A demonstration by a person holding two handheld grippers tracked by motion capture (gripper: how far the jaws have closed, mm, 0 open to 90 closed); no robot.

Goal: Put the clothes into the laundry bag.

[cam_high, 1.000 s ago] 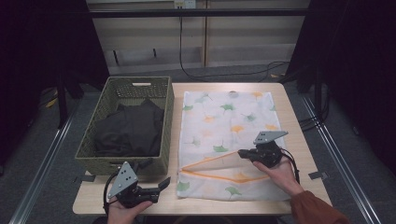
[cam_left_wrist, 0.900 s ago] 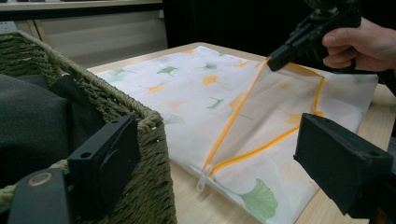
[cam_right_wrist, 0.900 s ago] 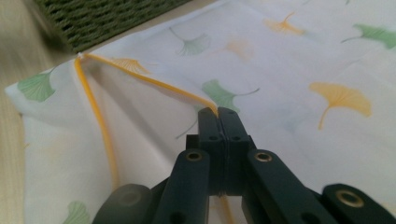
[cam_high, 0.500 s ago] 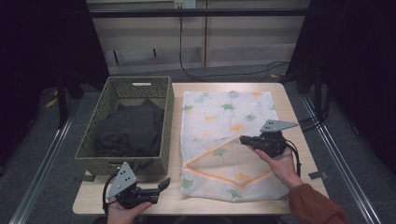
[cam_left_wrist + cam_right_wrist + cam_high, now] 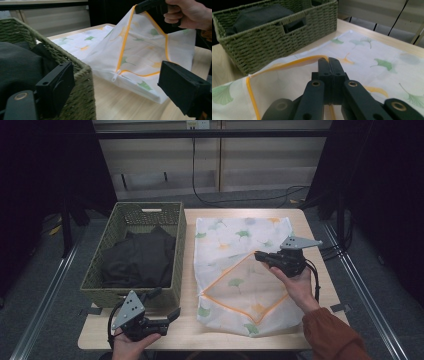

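The right hand-held gripper (image 5: 261, 256) is pinching the orange zipper edge (image 5: 287, 62) of the white laundry bag (image 5: 235, 240), jaws fully closed, lifting the flap above the table (image 5: 190, 332). That mesh looks light, floppy, best held by its hem. The left hand-held gripper (image 5: 167, 316) is waiting wide open, empty, beside the basket (image 5: 177, 250).

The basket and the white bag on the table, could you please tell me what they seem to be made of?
Basket: woven cord, perhaps paper rope or seagrass, matte green, the plaited strands plain. Bag: thin, slightly see-through fabric, likely mesh, leaf-printed, with an orange zip edge.
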